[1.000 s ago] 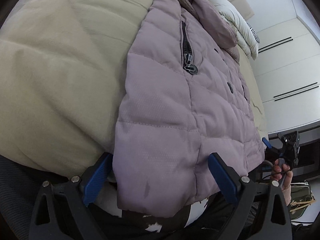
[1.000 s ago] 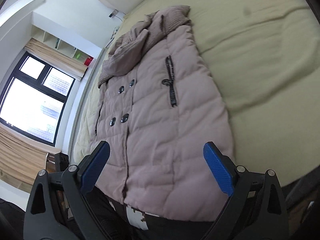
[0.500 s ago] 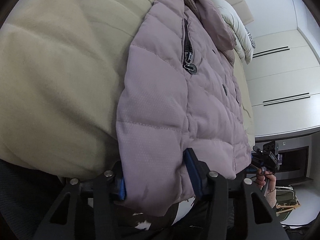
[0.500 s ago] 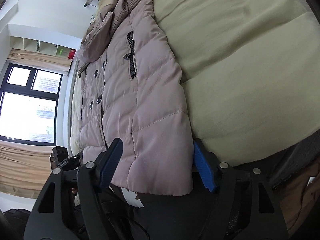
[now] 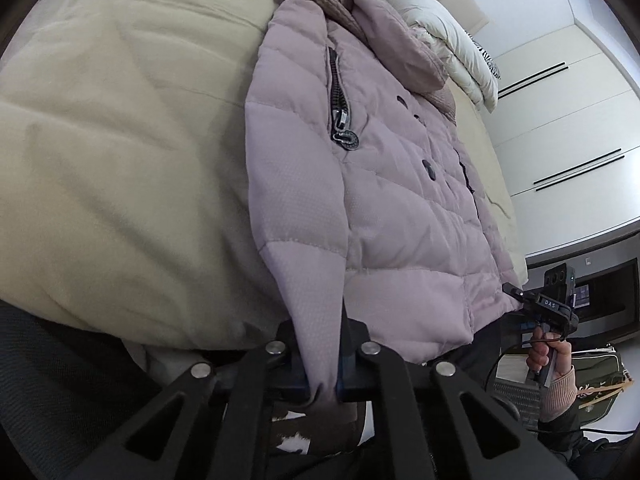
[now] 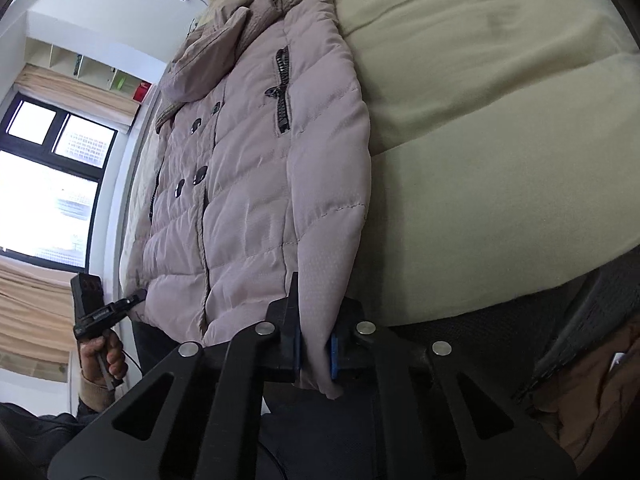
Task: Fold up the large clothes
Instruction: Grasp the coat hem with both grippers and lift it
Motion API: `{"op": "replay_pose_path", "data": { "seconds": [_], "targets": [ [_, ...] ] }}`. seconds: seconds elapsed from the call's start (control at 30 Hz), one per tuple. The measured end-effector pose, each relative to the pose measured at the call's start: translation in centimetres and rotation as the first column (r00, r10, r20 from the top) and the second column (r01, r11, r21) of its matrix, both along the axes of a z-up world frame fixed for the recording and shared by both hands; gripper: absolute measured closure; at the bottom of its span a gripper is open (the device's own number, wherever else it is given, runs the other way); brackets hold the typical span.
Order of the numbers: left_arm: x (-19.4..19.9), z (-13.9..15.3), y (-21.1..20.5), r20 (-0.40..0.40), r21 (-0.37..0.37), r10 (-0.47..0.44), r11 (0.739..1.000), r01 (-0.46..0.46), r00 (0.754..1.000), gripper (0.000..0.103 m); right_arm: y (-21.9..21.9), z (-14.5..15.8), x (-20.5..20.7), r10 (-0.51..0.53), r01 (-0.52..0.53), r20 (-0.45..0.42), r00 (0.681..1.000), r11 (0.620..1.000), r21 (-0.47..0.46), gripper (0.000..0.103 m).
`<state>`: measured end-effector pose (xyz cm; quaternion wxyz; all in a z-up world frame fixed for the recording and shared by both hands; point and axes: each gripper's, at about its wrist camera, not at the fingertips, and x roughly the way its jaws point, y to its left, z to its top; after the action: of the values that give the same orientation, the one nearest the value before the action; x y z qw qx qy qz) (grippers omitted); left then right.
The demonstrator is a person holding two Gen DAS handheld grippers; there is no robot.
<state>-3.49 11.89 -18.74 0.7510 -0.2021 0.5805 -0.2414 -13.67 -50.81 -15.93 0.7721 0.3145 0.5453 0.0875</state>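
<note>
A: What has the left gripper (image 5: 322, 364) got?
B: Its jaws are pinched tight on the hem of the jacket (image 5: 384, 184), at the corner that hangs off the near edge of the bed (image 5: 120, 128). The right gripper (image 6: 314, 354) is clamped the same way on the other hem corner.

A: And the jacket itself?
B: Spread front up on the bed, collar at the far end, hem toward the person. Its buttons (image 6: 199, 176) run down the middle, with a zipped pocket (image 5: 339, 108) on each side.

A: Anything close to the jacket?
B: A white duvet (image 5: 448, 44) is bunched just beside the collar. Beyond the bed on that side stands a white wardrobe (image 5: 560, 128); on the other side, a window (image 6: 52, 184) with a blind above it.

A: What blocks the view?
B: Each gripper's black frame fills the bottom, and the pinched cloth hides the pads in part. A hand (image 5: 550, 356) holding the right gripper shows past the hem.
</note>
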Motion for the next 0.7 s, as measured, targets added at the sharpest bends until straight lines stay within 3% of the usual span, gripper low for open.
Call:
{"op": "replay_pose_path", "data": {
  "seconds": [0.2,0.37,0.43,0.5,0.6,0.7],
  "targets": [
    [-3.5,3.2,1.1,-0.004,0.037,-0.041,0.998,0.041,0.999,0.095,0.7,3.2,-4.0,-0.016,0.015,0.041,0.999,1.000,0.013,0.095],
    [-5.0,5.5,2.9,-0.035,-0.073,-0.002,0.997,-0.001,0.999,0.096,1.5,6.6,-8.0,-0.062,0.050,0.142,0.988,0.995,0.091,0.095],
    [-3.8,7.3,3.5,0.017,-0.160,0.051,0.986,-0.047,0.999,0.096,1.6,7.5,-7.4,-0.078,0.061,0.189,0.979,0.993,0.097,0.096],
    [-2.1,9.9,3.8,0.105,-0.193,0.107,0.977,-0.086,0.989,0.096,2.0,8.7,-5.6,-0.081,0.060,0.236,0.968,0.994,0.096,0.096],
    [0.5,13.3,4.3,0.245,-0.252,0.201,0.958,-0.137,0.949,0.095,2.4,12.2,-2.3,-0.065,0.049,0.352,0.934,0.997,0.052,0.096],
    [3.6,14.8,4.7,0.315,-0.311,0.299,0.929,-0.199,0.901,0.095,2.2,16.5,1.2,-0.067,0.093,0.478,0.876,0.995,-0.030,0.096]
  ]
}}
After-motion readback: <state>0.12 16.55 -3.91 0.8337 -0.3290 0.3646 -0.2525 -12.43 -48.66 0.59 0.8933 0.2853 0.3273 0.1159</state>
